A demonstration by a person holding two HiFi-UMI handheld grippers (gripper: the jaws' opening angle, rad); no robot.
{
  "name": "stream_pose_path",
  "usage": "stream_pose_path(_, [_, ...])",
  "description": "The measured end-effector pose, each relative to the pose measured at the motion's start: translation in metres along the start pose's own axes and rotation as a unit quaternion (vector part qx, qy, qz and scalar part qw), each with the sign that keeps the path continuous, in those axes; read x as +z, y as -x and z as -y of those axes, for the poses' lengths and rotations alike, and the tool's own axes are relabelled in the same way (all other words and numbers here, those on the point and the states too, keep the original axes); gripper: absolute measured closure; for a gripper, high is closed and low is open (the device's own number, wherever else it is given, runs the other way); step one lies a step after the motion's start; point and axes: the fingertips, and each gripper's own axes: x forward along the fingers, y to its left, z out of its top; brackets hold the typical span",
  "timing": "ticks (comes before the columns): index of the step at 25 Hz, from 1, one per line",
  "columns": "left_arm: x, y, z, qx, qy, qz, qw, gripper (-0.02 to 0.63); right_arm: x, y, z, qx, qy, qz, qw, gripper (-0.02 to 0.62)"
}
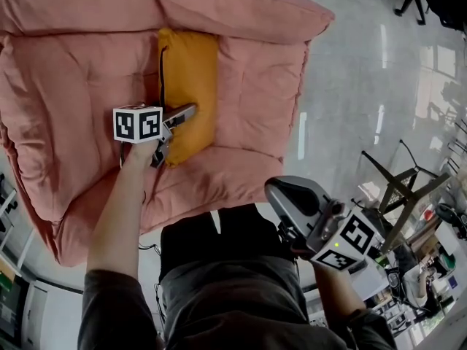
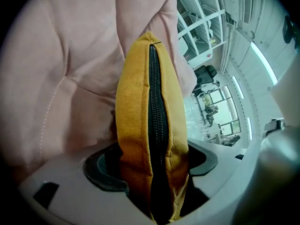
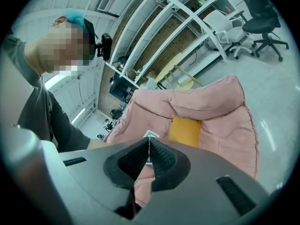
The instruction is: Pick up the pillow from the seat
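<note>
An orange pillow [image 1: 190, 86] with a black zipper along its left edge lies in the hollow of a pink beanbag seat [image 1: 66, 86]. My left gripper [image 1: 175, 133] is at the pillow's near left corner. In the left gripper view the pillow's zippered edge [image 2: 140, 116] fills the gap between the two jaws, and the dark pads [image 2: 105, 172] press on both of its sides. My right gripper [image 1: 281, 192] is held back over my lap, well clear of the seat, shut with nothing in it. From there the pillow [image 3: 184, 131] and the seat [image 3: 225, 125] show beyond its closed tips [image 3: 149, 142].
Glossy grey floor [image 1: 350, 86] runs along the seat's right side. A dark folding frame [image 1: 398, 188] and clutter stand at the right. Office chairs [image 3: 262, 18] and white shelving [image 3: 187, 27] are behind the seat. My own legs are right in front of it.
</note>
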Motion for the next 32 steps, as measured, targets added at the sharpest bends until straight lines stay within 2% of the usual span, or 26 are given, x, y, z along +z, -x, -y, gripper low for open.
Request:
stream_pose_path(7, [0.013, 0.023, 0.03, 0.01, -0.018, 0.006, 0.9998, 0.262, 0.022, 0.013, -0.008, 0.01, 0.019, 0.029, 0.999, 0.58])
stream_pose_path(11, [0.021, 0.047, 0.067, -0.01, -0.026, 0.022, 0.9994, 0.264, 0.041, 0.025, -0.019, 0.016, 0.032, 0.047, 0.998, 0.58])
stream_pose_path(15, [0.041, 0.091, 0.111, -0.044, -0.031, 0.07, 0.9961, 0.265, 0.06, 0.033, -0.04, 0.023, 0.047, 0.067, 0.996, 0.58])
stream_pose_path(21, [0.081, 0.163, 0.184, -0.094, -0.068, 0.141, 0.9832, 0.265, 0.098, 0.044, -0.079, 0.029, 0.088, 0.109, 0.99, 0.58])
stream_pose_path(27, [0.099, 0.235, 0.248, -0.129, -0.117, 0.18, 0.9683, 0.265, 0.133, 0.062, -0.131, 0.03, 0.126, 0.146, 0.981, 0.58])
stream_pose_path(32, [0.111, 0.298, 0.288, -0.165, -0.144, 0.217, 0.9513, 0.265, 0.157, 0.07, -0.169, 0.021, 0.154, 0.172, 0.973, 0.58])
